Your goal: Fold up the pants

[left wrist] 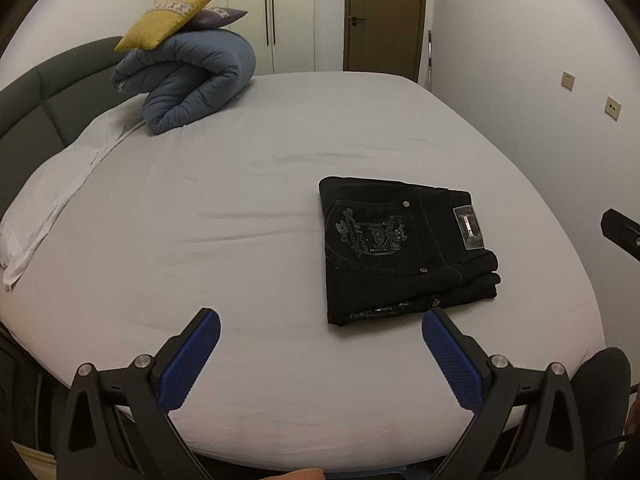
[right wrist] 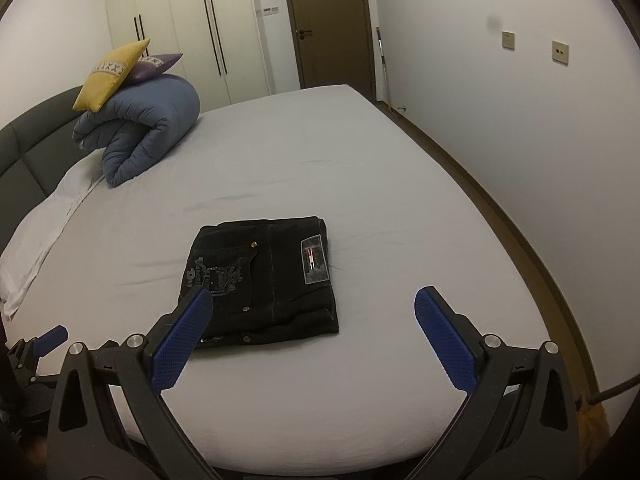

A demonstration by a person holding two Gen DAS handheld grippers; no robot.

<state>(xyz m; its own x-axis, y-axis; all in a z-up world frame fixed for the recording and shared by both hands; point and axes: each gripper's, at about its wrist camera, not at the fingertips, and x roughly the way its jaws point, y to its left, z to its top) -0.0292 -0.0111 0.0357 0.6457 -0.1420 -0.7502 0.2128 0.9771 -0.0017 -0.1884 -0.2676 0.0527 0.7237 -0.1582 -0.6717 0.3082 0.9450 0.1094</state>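
Observation:
Black pants (left wrist: 404,248) lie folded into a compact rectangle on the grey bed sheet (left wrist: 240,220), back pocket embroidery and waistband label facing up. They also show in the right wrist view (right wrist: 264,280). My left gripper (left wrist: 320,320) is open and empty, above the near edge of the bed, just short and left of the pants. My right gripper (right wrist: 314,300) is open and empty, held near the pants' near edge; its left pad (right wrist: 184,336) overlaps their corner in the view. A part of the right gripper shows at the left view's right edge (left wrist: 620,232).
A rolled blue duvet (left wrist: 192,80) with a yellow cushion (left wrist: 168,20) and a purple cushion (left wrist: 220,16) sits at the headboard (left wrist: 32,108). A white pillow (left wrist: 52,188) lies at the left. A wall (right wrist: 520,120) runs along the bed's right side; wardrobe and door stand behind.

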